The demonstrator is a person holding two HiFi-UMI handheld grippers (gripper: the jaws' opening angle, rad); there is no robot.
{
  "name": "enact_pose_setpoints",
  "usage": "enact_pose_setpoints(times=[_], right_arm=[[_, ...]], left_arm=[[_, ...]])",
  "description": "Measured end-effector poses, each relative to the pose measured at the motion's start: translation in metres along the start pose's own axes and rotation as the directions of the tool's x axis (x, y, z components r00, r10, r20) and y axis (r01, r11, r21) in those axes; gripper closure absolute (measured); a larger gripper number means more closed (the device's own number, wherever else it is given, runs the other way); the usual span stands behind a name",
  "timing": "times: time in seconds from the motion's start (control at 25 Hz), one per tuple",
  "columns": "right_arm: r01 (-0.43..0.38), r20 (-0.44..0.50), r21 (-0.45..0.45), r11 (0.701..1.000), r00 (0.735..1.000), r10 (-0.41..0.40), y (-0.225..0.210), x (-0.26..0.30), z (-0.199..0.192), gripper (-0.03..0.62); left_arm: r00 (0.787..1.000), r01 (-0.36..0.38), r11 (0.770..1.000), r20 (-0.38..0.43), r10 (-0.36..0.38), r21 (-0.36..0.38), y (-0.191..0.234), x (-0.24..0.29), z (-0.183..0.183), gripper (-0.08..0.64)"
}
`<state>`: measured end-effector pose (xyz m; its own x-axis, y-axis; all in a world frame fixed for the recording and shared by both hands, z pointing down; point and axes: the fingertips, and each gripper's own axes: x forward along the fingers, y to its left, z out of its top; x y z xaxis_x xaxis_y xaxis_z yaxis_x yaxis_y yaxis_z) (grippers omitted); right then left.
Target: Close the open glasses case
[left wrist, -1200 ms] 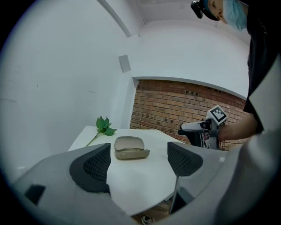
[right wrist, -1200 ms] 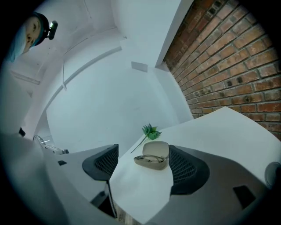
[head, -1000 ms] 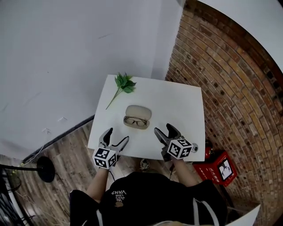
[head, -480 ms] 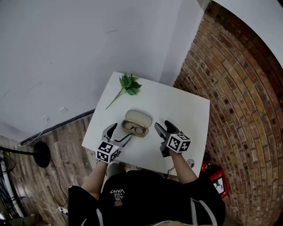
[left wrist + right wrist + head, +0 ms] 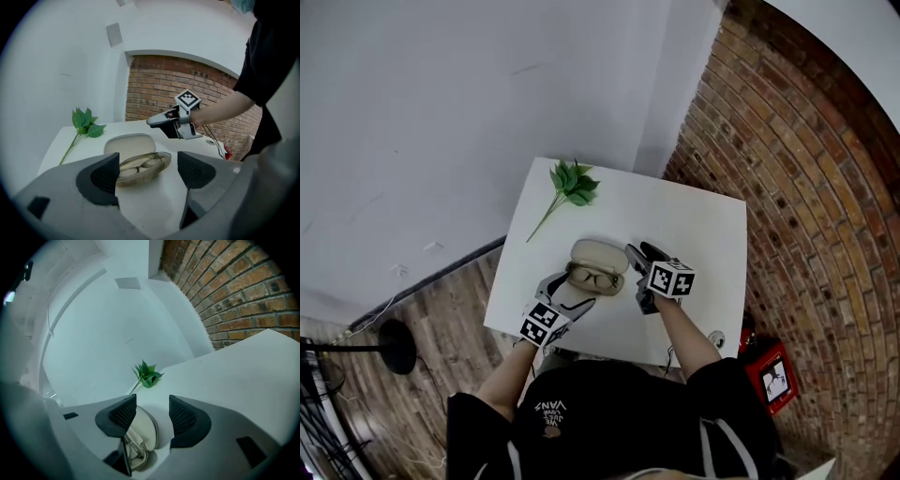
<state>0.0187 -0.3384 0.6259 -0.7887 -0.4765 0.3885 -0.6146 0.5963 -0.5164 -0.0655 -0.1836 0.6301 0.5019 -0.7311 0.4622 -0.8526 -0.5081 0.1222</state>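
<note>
Head view looks steeply down; both gripper views face the glasses case point(image 5: 140, 164).

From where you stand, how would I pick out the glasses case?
Find the white table beside the brick wall. Near its middle lies a beige oval glasses case, its lid open and a pair of glasses inside. Its one neighbour on the tabletop is a green leafy sprig at the far corner.

Worktop point(image 5: 698, 230): white, square.
Glasses case point(image 5: 598, 257): beige, lying open in the near half, lid tipped back, glasses point(image 5: 592, 278) inside.
Leafy sprig point(image 5: 568, 185): green, flat at far left corner, well apart from case.
</note>
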Motion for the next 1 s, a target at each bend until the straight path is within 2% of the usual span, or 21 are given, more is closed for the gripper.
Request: enact_pose_setpoints(times=[0.16,0.32,0.64,1.0], right_arm=[[0.062,-0.011,-0.010,0.998,0.998,-0.062,-0.006,0.019,0.003,0.396],[0.127,-0.037,-0.020,0.992,0.991,-0.128,-0.013,0.036,0.002,0.396],[0.207,-0.110,-0.051,0.977,0.971,-0.211,-0.019,0.047,-0.005,0.396],[0.173,-0.170,-0.052,0.984,0.969,-0.179,0.000,0.033,-0.022,0.413]], left_arm=[[0.995,0.091,0.994,-0.056,-0.088,0.061,-0.007,0.004,-0.011,0.179],[0.984,0.153,0.984,-0.110,-0.142,0.096,-0.009,0.003,-0.024,0.182],[0.959,0.238,0.966,-0.183,-0.218,0.100,-0.010,0.000,-0.049,0.196],[0.936,0.298,0.950,-0.223,-0.272,0.093,-0.011,-0.002,-0.066,0.200]])
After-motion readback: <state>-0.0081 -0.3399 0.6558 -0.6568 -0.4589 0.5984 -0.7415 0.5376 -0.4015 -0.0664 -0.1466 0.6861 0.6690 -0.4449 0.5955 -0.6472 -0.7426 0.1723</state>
